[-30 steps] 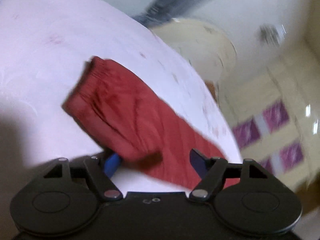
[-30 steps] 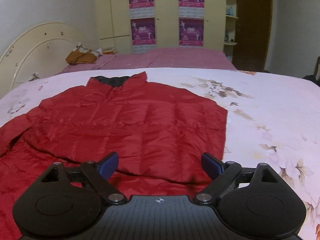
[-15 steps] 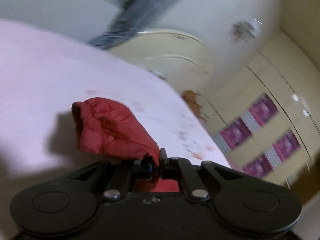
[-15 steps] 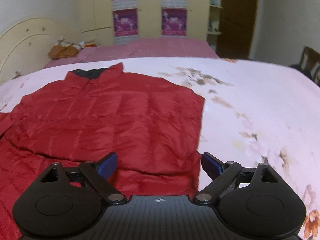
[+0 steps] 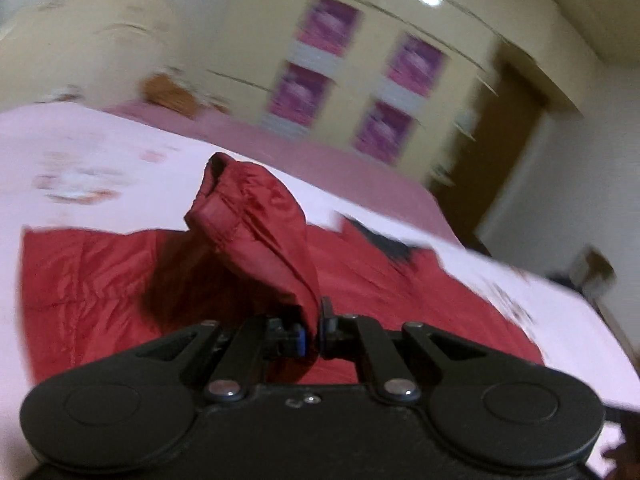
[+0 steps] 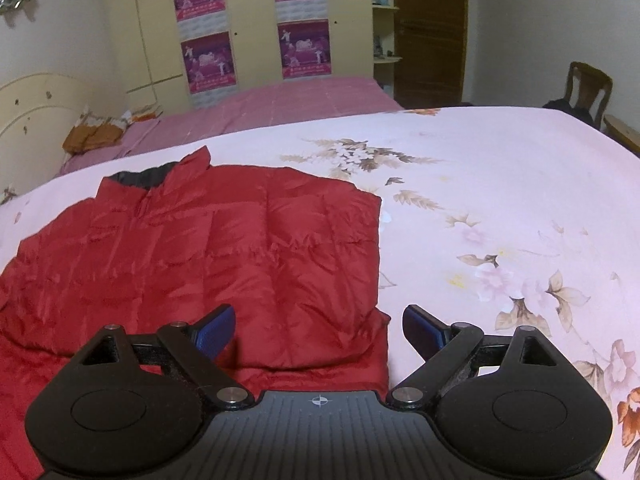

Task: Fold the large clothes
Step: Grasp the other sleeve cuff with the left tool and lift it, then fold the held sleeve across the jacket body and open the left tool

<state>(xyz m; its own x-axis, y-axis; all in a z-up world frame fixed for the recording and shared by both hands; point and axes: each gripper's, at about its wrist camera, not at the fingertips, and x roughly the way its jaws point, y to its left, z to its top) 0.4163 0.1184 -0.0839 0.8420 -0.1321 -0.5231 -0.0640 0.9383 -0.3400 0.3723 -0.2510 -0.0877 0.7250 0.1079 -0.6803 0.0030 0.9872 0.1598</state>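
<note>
On the bed [image 6: 500,168], the red jacket [image 6: 240,256] lies flat with its dark-lined collar [image 6: 152,176] at the far end, and its right edge already looks folded in to a straight line. You are in the middle of the matching fold on the other side: your left claw [image 5: 313,334] is clenched on the sleeve [image 5: 256,228], which rises from the pinch and arches over the jacket body with its cuff [image 5: 212,184] hanging free in the air, clear of the cloth below. Your right claw [image 6: 318,330] is released, jaws wide apart, held low over the near hem at the jacket's right corner and gripping nothing. The next move, as I judge it, is to carry the sleeve across the chest and lay it down flat before you let go; keep the cuff from doubling under itself, since the slick padded fabric looks likely to slide or spring back. The right claw is well placed to pin the body or hem if it shifts. The left view is tilted and blurred, so I cannot tell exactly how far over the body the sleeve sits.
</note>
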